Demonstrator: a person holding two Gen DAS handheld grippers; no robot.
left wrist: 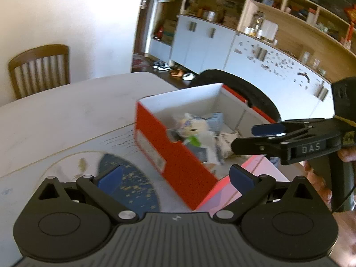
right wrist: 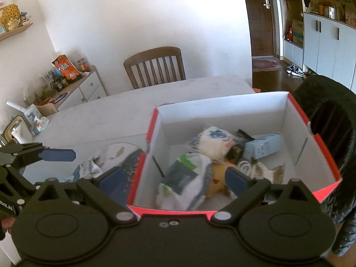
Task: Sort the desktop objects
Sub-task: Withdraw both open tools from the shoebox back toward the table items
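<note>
A dark blue speckled mat [left wrist: 131, 182] lies on the table [left wrist: 66, 111] just left of the box [left wrist: 175, 155], with a crumpled wrapper [right wrist: 89, 166] near it, and a dark jacket over a chair back [right wrist: 329, 120] stands just behind the box on its far right. The box is an open shoe box, red-orange outside and white inside, resting on the pale table's right part; its pink-red lid [left wrist: 224, 191] lies beside it. Inside sits a loose heap: a white pouch with blue print [right wrist: 215, 140], a pale blue pack [right wrist: 264, 146], a white and green bag [right wrist: 187, 175], something yellow [right wrist: 219, 180] and white scissor handles [right wrist: 244, 166]. The left gripper [left wrist: 175, 178] hangs before the box's near corner, jaws spread wide with nothing between them; the right gripper [right wrist: 173, 178] hovers over the box's near wall, jaws likewise spread and empty. A wooden chair [right wrist: 155, 66] stands at the table's far side against a white wall; white cupboards and open shelves [left wrist: 289, 22] line the room.
</note>
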